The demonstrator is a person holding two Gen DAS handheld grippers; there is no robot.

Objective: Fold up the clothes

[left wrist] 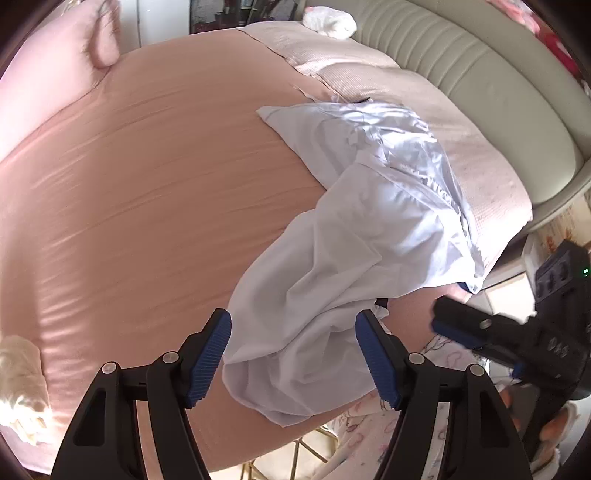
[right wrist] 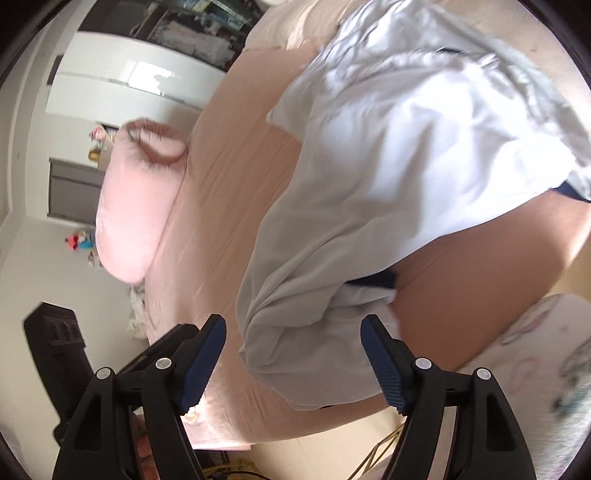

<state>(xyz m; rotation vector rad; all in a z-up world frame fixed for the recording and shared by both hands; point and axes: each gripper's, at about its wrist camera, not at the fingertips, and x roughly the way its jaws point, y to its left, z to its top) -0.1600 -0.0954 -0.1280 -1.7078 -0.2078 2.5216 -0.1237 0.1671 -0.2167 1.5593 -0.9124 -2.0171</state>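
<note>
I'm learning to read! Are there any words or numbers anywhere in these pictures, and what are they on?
No words or numbers can be read here.
White shirt: no print showing.
Pink sheet: plain.
Patterned cloth at the bed's edge: drawings only, blurred.
Things on the far shelves: too small and blurred to read.

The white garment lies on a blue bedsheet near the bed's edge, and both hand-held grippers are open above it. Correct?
Not quite: the bedsheet is peach-pink, not blue, as the left wrist view shows. The rest stands: the white garment lies near the bed's edge, with the left hand-held gripper and right hand-held gripper open above it.
</note>
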